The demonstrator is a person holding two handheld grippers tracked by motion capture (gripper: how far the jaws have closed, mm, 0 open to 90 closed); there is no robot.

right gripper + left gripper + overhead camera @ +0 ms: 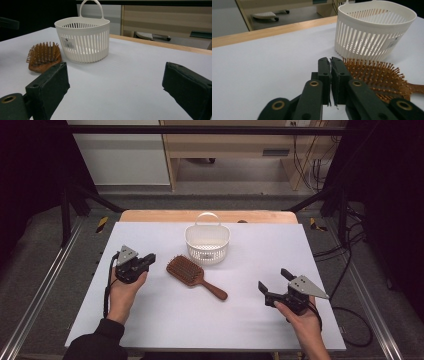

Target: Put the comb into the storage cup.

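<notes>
The hairbrush (195,276) lies bristles up near the middle of the counter (165,320), its oval head just in front of the white basket (207,243) and its handle running toward my right side. It looks just short of touching the basket, though I can't be sure from any view. The basket stands upright behind it, slotted walls, a loop handle at the back, and what I can see of its inside holds nothing.

My left tongs (148,259) sit just beside the brush head, jaws pressed together and holding nothing; in the left gripper view the bristles (374,72) rise just past the tips. My right tongs (272,282) hang well apart from the brush, off beyond the handle end, jaws spread wide and empty.

I judge the job is to get the brush into the basket, and neither pair has touched it. The right pair is already open, so I would bring it to the narrow handle, close across its width near the neck, and lift level so the head doesn't swing. The basket is light; I'd lower the brush in head first rather than drop it, so the basket doesn't tip.

The counter is covered in a plain white sheet, with a wooden edge showing at the far side. Beyond it are grey floor, pale wooden furniture and loose cables.
</notes>
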